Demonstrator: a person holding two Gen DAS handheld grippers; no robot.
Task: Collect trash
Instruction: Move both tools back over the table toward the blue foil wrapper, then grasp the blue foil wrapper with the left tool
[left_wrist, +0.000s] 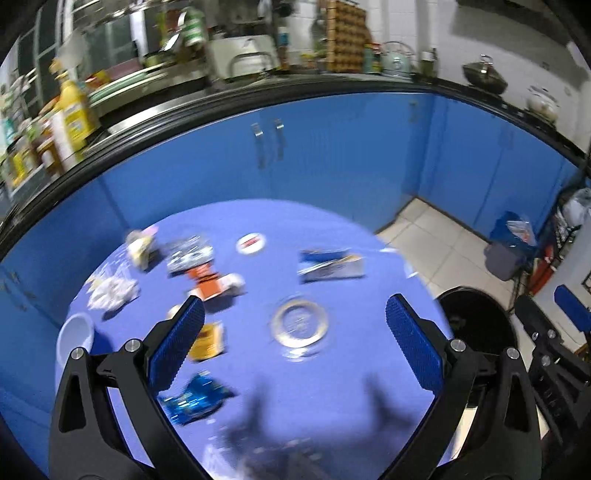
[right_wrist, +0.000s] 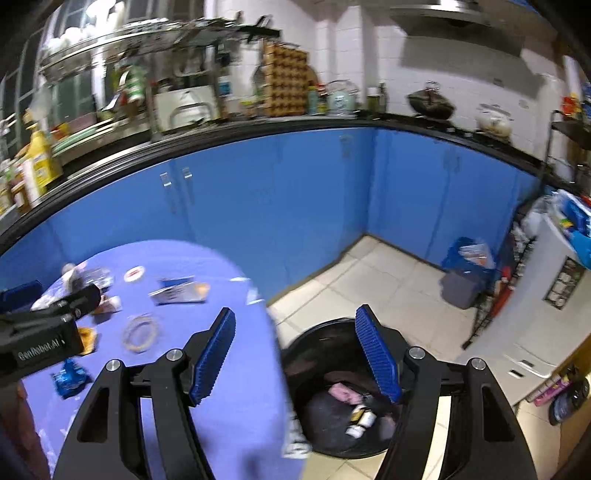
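Left wrist view: the left gripper (left_wrist: 295, 325) hangs over the round blue surface (left_wrist: 332, 387), jaws spread wide, holding nothing. Trash lies all over: a crinkly blue wrapper (left_wrist: 195, 398), a crumpled white tissue (left_wrist: 112, 291), a flat orange packet (left_wrist: 208, 341). A clear glass dish (left_wrist: 299, 323) sits right between the jaws; a careless grab could knock it off, and it would break. The right gripper (right_wrist: 295, 354) is empty too, jaws apart, above the black bin (right_wrist: 332, 391) with trash inside.
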